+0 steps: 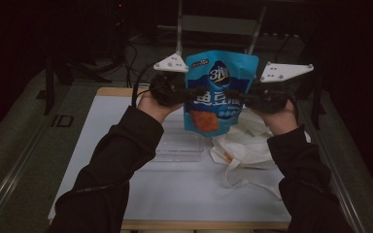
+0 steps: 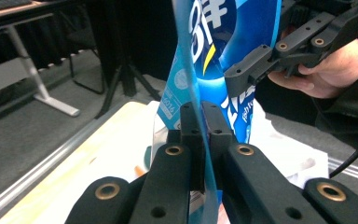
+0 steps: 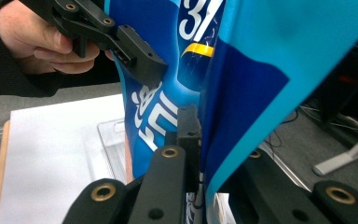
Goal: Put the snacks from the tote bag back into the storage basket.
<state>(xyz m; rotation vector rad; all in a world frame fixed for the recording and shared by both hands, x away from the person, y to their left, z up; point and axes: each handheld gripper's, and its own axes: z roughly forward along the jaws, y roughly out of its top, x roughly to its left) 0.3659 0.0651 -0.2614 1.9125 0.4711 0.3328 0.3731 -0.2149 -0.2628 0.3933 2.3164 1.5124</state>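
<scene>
I hold the blue snack bag (image 1: 220,92) upright in the air above the table (image 1: 126,145), its long axis vertical, my left hand-held gripper (image 1: 194,91) clamped on its left edge and my right hand-held gripper (image 1: 235,94) clamped on its right edge, level with each other.

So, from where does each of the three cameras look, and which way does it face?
High view: above the person's side, facing forward and down on the white table; both sleeves and hands enter below.
Left gripper view: rides the left tool, looking along its jaws, shut on the blue bag.
Right gripper view: rides the right tool, likewise.
All share the bag.
</scene>
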